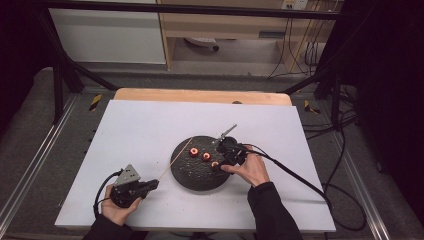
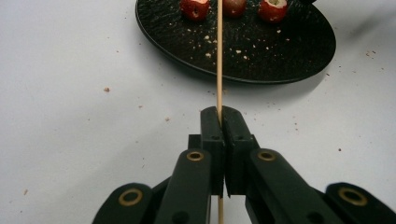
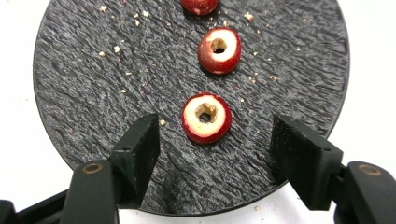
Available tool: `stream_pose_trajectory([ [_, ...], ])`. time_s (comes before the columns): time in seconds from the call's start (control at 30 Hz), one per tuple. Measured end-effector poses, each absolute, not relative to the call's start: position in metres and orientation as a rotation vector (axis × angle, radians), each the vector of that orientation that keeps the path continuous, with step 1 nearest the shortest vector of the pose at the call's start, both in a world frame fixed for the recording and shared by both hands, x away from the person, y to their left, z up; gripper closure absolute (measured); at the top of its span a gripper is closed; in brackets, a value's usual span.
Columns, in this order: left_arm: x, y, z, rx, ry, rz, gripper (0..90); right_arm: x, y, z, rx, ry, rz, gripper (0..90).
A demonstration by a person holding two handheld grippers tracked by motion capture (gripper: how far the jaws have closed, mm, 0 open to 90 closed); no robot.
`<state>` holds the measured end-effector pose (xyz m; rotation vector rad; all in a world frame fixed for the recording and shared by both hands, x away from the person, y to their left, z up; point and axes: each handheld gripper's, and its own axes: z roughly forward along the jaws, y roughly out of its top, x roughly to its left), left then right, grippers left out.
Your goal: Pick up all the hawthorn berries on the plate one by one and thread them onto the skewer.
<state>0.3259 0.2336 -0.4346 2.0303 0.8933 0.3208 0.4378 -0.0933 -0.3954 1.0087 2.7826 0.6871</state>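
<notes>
Three small red cored fruits lie in a row on a round black plate (image 1: 197,176). In the right gripper view the nearest fruit (image 3: 206,117) sits between the jaws of my right gripper (image 3: 217,133), which stand apart with a gap on each side. A second fruit (image 3: 219,50) lies beyond it. My left gripper (image 2: 220,114) rests at the table's near left, shut on a thin wooden skewer (image 2: 219,56). The skewer points across the plate's (image 2: 261,51) rim, between two fruits (image 2: 194,8). In the high view the skewer (image 1: 176,160) slants from the left gripper (image 1: 155,184) toward the plate.
A small metal tool (image 1: 226,133) lies on the plate's far edge. Crumbs dot the plate and the white table sheet (image 1: 135,130). A cable (image 1: 300,180) trails from the right gripper off the table's right side.
</notes>
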Motion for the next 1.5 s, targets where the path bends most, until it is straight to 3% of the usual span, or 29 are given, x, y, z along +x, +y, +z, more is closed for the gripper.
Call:
stream_pose_trajectory([
  [0.57, 0.326, 0.234, -0.434, 2.030, 0.890, 0.320, 87.9, 0.454, -0.076, -0.401, 1.009, 2.858, 0.592, 51.2],
  [1.5, 0.325, 0.232, -0.434, 2.038, 0.884, 0.330, 87.9, 0.453, -0.075, -0.397, 1.026, 2.872, 0.615, 60.4],
])
